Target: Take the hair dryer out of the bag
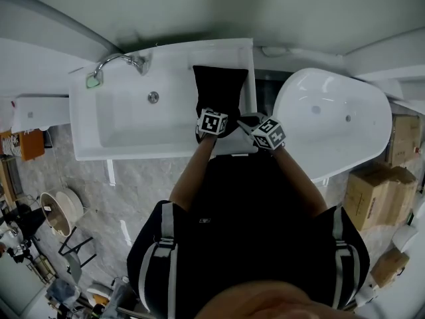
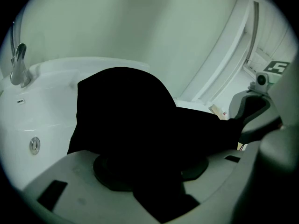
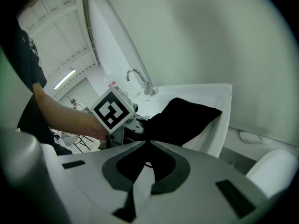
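one bag (image 1: 220, 85). two tubs: one square tub (image 1: 119, 121), one oval tub (image 1: 332, 128). one tap (image 1: 118, 60) and one drain (image 1: 153, 97). two grippers (a left gripper (image 2: 155, 171) and a right gripper (image 3: 145, 143)). at least three boxes (image 1: 372, 191) beside the oval tub.

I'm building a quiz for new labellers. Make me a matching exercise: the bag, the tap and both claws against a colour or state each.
Things:
1. bag
2. tap
3. left claw
4. right claw

Colour or state:
a. shut on the bag
b. chrome
c. black, lying on the tub ledge
d. open

Pairs: 1-c, 2-b, 3-d, 4-a
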A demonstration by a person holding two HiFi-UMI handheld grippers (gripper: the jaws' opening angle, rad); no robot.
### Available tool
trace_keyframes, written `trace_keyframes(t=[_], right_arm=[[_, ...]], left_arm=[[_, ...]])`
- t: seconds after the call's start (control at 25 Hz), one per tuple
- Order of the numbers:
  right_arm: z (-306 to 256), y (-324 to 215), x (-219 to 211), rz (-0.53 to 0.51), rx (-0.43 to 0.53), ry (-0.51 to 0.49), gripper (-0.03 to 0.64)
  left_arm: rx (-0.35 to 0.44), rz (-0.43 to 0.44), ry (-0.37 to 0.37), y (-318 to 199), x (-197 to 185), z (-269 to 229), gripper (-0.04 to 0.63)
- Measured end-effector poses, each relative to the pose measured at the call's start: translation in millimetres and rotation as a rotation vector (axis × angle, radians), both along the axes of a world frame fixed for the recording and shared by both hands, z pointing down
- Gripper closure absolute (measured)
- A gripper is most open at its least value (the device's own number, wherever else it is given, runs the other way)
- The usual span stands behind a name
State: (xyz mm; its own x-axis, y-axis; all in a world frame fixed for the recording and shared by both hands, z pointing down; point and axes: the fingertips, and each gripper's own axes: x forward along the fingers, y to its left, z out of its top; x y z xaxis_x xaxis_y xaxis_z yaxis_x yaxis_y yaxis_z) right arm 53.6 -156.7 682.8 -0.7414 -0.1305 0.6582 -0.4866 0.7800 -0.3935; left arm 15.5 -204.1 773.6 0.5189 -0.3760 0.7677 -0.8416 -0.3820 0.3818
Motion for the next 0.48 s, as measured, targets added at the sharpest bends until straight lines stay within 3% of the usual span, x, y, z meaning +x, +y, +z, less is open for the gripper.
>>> trace_keyframes(t=[0.24,0.4,0.48], right_arm=[[5,8,0,-0.046,-0.019,-0.006,0.548],[15,14,4,-0.072,-0.03,0.01,0.548],[17,15,5,-0.074,-0.032,0.018,0.548]], left_arm=[[-0.029,-0.012,-0.053,-7,7,14,0.394],[-0.018,-0.048,-0.13,-16,2,12,0.388],[-0.031,-0.075,-0.13,-16,1,13,0.39]])
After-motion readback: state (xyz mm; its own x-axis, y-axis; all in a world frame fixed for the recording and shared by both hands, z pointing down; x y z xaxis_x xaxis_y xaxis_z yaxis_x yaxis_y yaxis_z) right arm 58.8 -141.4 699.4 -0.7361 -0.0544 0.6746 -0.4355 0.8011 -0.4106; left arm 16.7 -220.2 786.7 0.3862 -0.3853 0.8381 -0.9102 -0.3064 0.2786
